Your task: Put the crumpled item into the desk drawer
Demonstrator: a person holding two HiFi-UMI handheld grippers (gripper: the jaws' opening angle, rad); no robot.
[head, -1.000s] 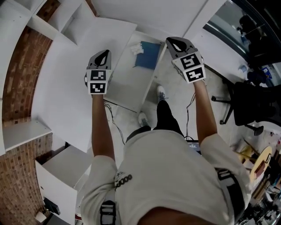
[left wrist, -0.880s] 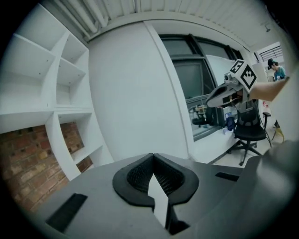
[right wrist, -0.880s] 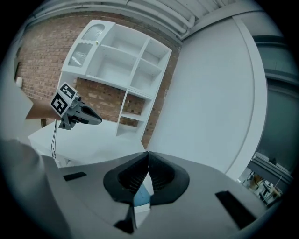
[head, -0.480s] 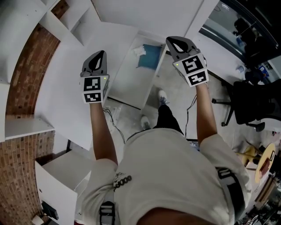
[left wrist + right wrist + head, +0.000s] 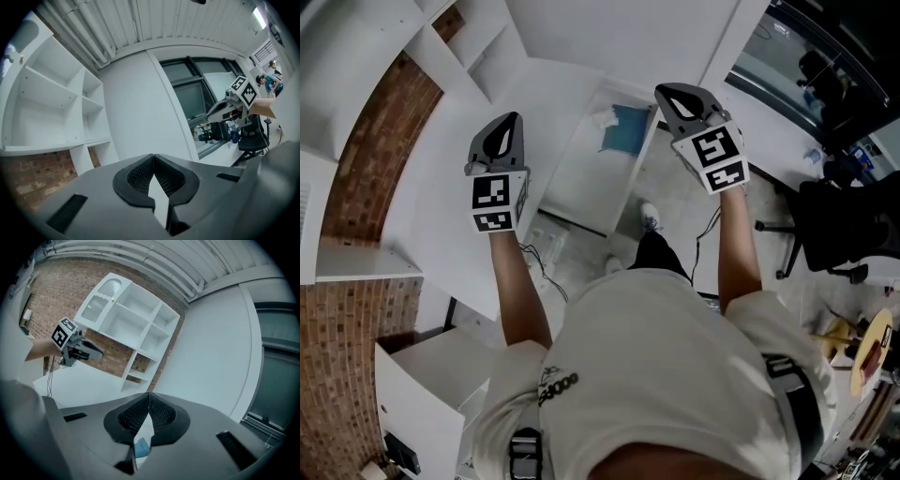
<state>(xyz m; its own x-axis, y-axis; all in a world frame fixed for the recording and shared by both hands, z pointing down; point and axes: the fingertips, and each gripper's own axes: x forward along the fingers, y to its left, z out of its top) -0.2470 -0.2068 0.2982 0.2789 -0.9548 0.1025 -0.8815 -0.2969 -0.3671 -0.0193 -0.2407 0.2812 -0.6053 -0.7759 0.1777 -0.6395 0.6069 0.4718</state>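
Your left hand-held gripper [image 5: 502, 141]: jaws together, empty | your right hand-held gripper [image 5: 682, 99]: jaws together, empty | crumpled item [image 5: 601, 119]: lying in open drawer [image 5: 581, 178], 12 o'clock.

The crumpled item [image 5: 602, 119] lies in the drawer [image 5: 581, 178] beside a pad [image 5: 628, 129].

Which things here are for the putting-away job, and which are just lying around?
For the job:
- crumpled white item, lying in the open drawer
- left gripper and right gripper, both shut and empty

Just lying about:
- blue thing in the drawer
- black chair
- white shelves
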